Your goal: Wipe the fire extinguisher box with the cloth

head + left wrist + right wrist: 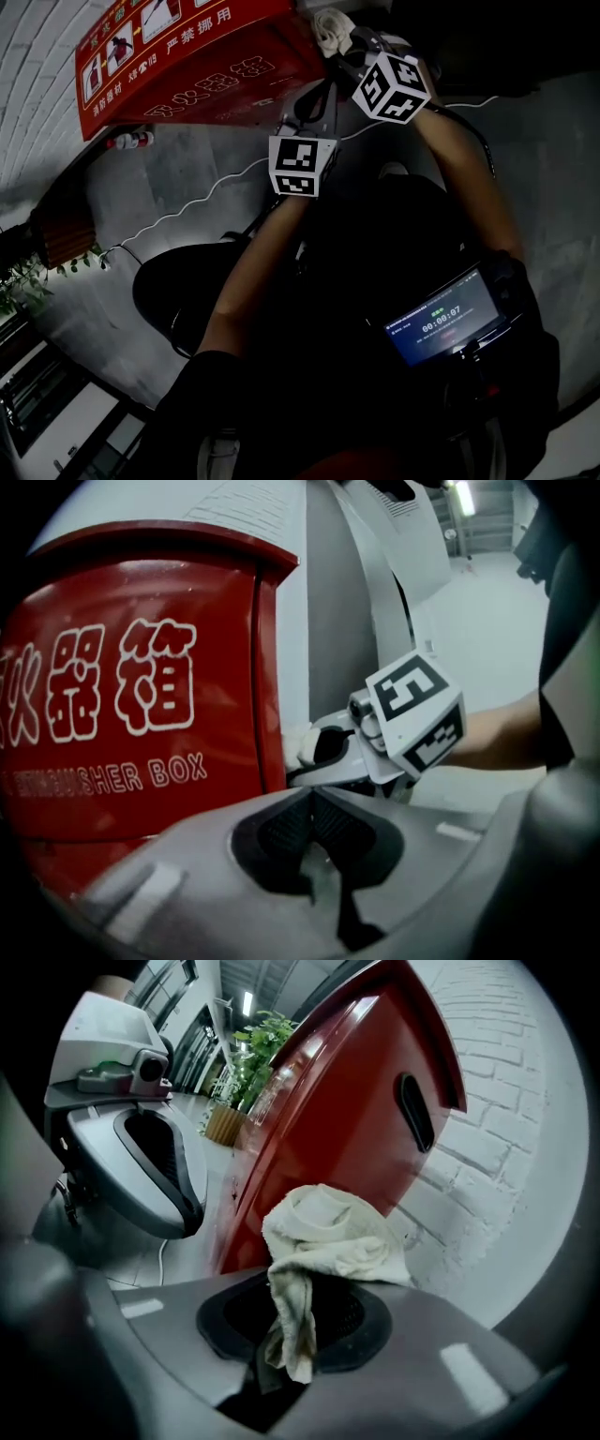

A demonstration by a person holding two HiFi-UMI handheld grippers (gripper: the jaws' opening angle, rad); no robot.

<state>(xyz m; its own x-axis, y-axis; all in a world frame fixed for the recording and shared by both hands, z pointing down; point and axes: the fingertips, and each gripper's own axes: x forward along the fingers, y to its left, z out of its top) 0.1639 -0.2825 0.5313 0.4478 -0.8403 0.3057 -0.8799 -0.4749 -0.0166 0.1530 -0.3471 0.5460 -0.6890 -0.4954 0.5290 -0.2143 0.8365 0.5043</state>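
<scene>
So the right gripper (292, 1321) had its jaws clamped on the cloth (328, 1232). The red fire extinguisher box (347, 1101) stood dead ahead, its right side panel just past the wad; couldn't tell if they touched. The left gripper (312, 806) was pinched shut on nothing by the box front, so the right one was nearer for wiping.

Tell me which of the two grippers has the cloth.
The right gripper: its jaws are shut on the cream cloth beside the red fire extinguisher box. The left gripper is shut on nothing.
</scene>
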